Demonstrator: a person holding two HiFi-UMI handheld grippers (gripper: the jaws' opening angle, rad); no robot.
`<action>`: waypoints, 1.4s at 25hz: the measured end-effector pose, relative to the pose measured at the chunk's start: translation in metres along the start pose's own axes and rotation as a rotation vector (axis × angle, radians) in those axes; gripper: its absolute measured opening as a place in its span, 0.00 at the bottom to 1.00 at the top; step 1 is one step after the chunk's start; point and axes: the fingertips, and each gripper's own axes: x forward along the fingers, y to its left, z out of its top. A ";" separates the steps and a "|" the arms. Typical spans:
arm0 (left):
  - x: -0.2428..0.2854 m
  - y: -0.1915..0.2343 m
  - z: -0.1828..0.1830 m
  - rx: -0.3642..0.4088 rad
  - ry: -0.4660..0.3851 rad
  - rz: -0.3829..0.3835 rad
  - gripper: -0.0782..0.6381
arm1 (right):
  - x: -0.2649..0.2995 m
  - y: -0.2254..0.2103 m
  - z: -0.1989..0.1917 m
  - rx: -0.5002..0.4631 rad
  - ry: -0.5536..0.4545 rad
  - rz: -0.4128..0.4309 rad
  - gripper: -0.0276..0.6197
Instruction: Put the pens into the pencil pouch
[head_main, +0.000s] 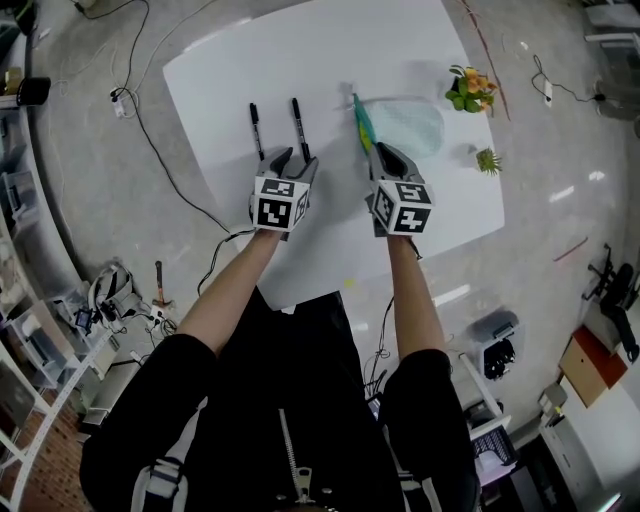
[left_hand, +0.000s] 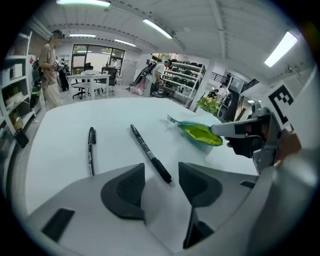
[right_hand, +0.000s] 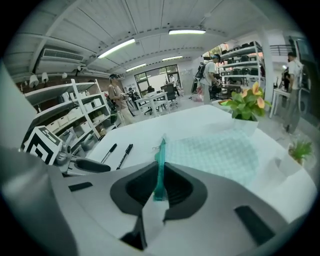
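Note:
Two black pens lie side by side on the white table (head_main: 230, 70), the left pen (head_main: 256, 130) and the right pen (head_main: 300, 128). My left gripper (head_main: 293, 160) is low over the table and open. In the left gripper view the right pen's (left_hand: 150, 152) near end lies just ahead of the gap between the jaws, untouched, while the left pen (left_hand: 91, 150) lies off to the side. The mint, teal-edged pencil pouch (head_main: 405, 125) lies to the right. My right gripper (right_hand: 160, 187) is shut on the pouch's teal edge (right_hand: 160, 167), holding it up on edge.
An orange-flowered potted plant (head_main: 470, 90) and a small green plant (head_main: 488, 160) stand near the table's right edge. Cables (head_main: 150, 140) trail on the floor to the left. People and shelves are far off in the gripper views.

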 end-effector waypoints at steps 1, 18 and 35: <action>0.002 0.000 -0.002 0.010 0.004 0.013 0.43 | 0.000 0.000 0.000 0.007 -0.002 0.002 0.12; 0.007 0.018 -0.009 0.100 -0.020 0.139 0.19 | -0.002 -0.003 -0.003 0.041 -0.006 0.028 0.12; -0.040 -0.003 0.028 0.252 -0.116 -0.041 0.18 | -0.014 -0.008 0.014 0.049 -0.025 0.028 0.12</action>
